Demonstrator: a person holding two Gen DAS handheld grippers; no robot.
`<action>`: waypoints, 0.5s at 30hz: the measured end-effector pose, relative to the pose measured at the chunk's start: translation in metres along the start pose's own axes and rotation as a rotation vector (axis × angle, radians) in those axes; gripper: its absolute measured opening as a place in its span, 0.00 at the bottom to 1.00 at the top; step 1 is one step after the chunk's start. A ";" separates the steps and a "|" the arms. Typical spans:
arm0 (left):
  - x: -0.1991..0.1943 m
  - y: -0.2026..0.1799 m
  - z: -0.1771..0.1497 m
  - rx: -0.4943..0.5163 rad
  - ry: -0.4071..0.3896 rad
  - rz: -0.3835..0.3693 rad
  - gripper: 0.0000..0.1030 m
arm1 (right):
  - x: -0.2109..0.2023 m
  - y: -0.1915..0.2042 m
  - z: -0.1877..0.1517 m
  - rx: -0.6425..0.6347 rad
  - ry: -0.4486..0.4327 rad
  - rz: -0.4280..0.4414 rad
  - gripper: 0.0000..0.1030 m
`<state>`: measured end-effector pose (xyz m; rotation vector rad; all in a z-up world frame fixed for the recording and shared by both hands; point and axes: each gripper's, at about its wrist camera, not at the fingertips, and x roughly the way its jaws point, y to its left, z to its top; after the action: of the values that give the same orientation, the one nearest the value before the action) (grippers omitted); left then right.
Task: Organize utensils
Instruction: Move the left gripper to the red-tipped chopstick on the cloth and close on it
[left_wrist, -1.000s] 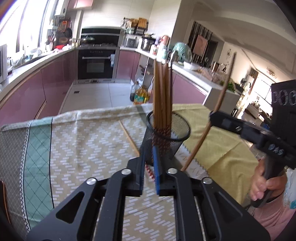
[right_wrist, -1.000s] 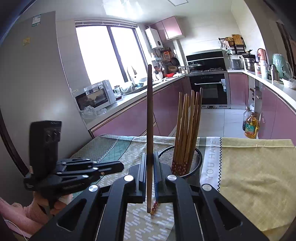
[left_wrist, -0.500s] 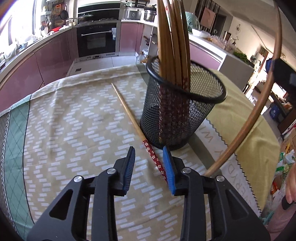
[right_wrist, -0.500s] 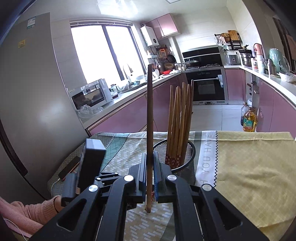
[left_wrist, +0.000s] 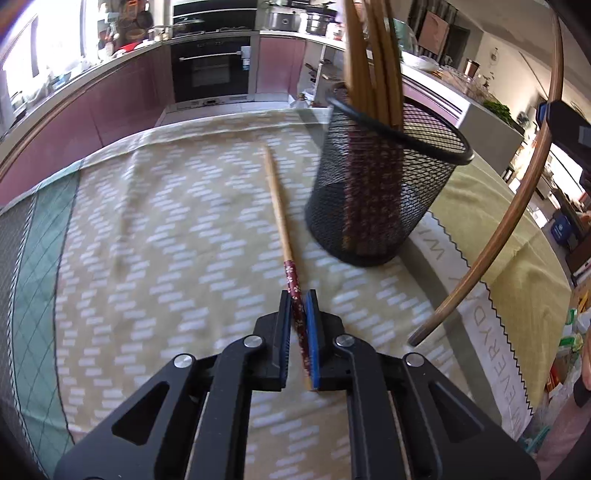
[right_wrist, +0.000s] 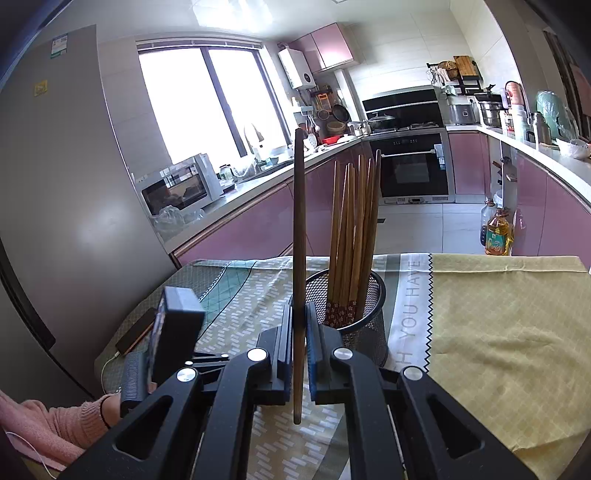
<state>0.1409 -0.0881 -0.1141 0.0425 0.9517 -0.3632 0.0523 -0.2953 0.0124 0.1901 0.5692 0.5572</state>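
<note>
Now left claw (left_wrist: 299, 306) clamped on flower-patterned chopstick (left_wrist: 280, 221), right claw (right_wrist: 299, 321) on plain brown chopstick (right_wrist: 299, 221).

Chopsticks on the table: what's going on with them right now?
A person is sorting chopsticks into the black mesh holder with two handheld grippers. The left gripper has just been closing and now pinches the red floral end of the last chopstick lying on the patterned tablecloth beside the holder. The right gripper is clamped on another chopstick, held upright near the holder, not yet dropped in. Several chopsticks already stand inside.
</note>
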 end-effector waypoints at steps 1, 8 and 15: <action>-0.004 0.005 -0.005 -0.012 0.000 0.004 0.07 | 0.000 -0.001 0.000 0.001 0.000 0.000 0.06; -0.036 0.025 -0.043 -0.022 0.025 -0.011 0.07 | 0.002 -0.003 -0.002 0.002 0.005 0.009 0.06; -0.048 0.024 -0.041 0.034 -0.013 0.018 0.29 | 0.006 0.000 -0.002 -0.001 0.013 0.017 0.06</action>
<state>0.0909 -0.0439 -0.1026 0.0793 0.9317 -0.3628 0.0554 -0.2924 0.0076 0.1903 0.5803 0.5756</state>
